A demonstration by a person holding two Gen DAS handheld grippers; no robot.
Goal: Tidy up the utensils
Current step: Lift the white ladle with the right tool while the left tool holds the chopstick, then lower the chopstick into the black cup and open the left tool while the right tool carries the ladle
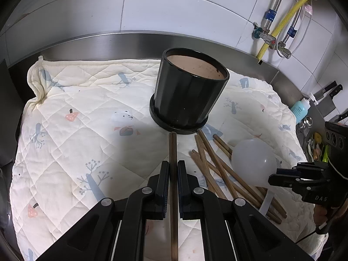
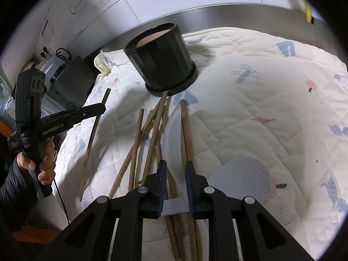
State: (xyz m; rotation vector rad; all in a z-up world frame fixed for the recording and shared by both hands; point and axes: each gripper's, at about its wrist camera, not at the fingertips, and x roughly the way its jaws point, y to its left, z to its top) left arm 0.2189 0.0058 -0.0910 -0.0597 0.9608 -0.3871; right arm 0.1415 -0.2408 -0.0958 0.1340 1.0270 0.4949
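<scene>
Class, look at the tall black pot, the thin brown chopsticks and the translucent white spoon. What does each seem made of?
Tall black pot: probably glazed ceramic, glossy outside, matte terracotta-coloured inside. Thin brown chopsticks: wood or bamboo, matte, with faint grain. Translucent white spoon: likely plastic, since its milky bowl lets light through.

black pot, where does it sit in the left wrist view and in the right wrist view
Left wrist view: the black pot stands upright just above centre, on the quilted cloth, past the tip of the held chopstick.
Right wrist view: the black pot is upper centre-left and looks tilted by the lens, with the loose chopsticks fanning out below it.
Shared landmark: the steel ledge behind the cloth.
</scene>
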